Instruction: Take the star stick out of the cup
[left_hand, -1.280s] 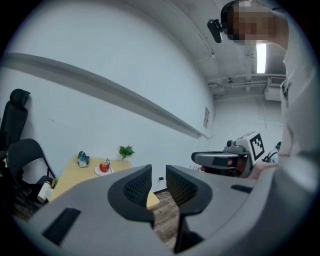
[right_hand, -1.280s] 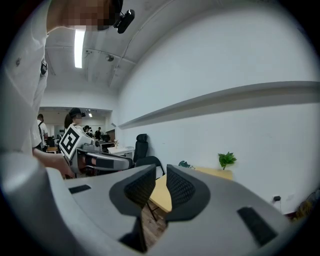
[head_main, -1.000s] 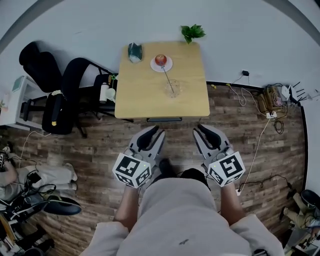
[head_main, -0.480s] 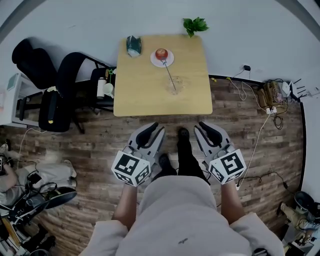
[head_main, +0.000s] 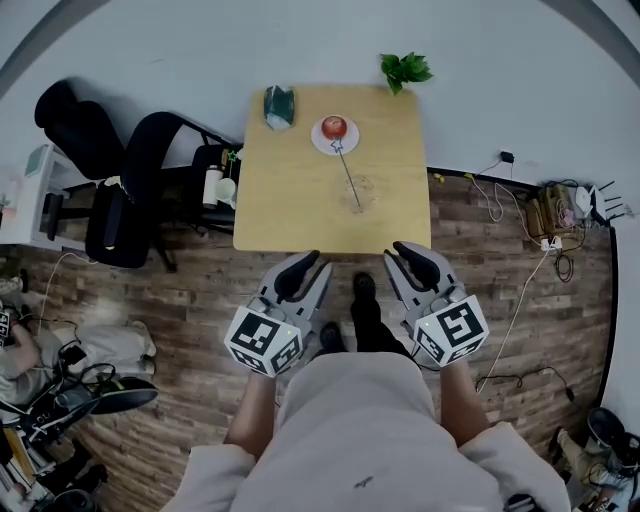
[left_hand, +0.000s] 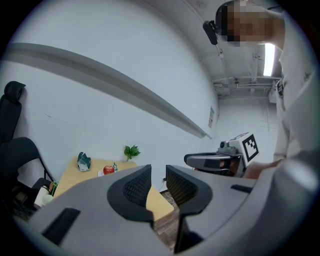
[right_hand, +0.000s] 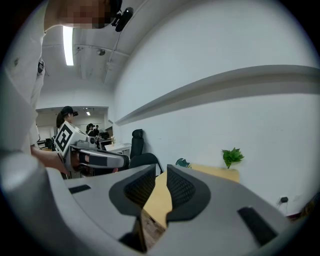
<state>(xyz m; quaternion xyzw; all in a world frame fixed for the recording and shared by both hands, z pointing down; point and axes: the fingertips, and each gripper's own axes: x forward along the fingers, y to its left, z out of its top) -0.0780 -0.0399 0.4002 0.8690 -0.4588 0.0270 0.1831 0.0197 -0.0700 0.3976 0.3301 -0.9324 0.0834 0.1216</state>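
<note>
A clear cup (head_main: 359, 190) stands on the wooden table (head_main: 290, 200), toward its near right. The star stick (head_main: 347, 170) leans out of the cup, its star tip up by the plate. Both grippers hang side by side in the air just short of the table's near edge, over the floor. My left gripper (head_main: 312, 268) and my right gripper (head_main: 397, 258) each show a narrow gap between the jaws, with nothing in it. In the left gripper view the jaws of my left gripper (left_hand: 155, 182) frame the table edge, as do those of my right gripper (right_hand: 159, 187).
A red apple on a white plate (head_main: 334, 130) sits at the table's far side, with a green packet (head_main: 279, 105) at the far left corner and a small plant (head_main: 405, 68) at the far right. Black chairs (head_main: 125, 190) stand to the left. Cables (head_main: 520, 215) lie on the floor at right.
The person has stepped toward the table, so its near edge now lies just beyond the gripper tips. A foot shows between the grippers. Both grippers keep the same pose.
</note>
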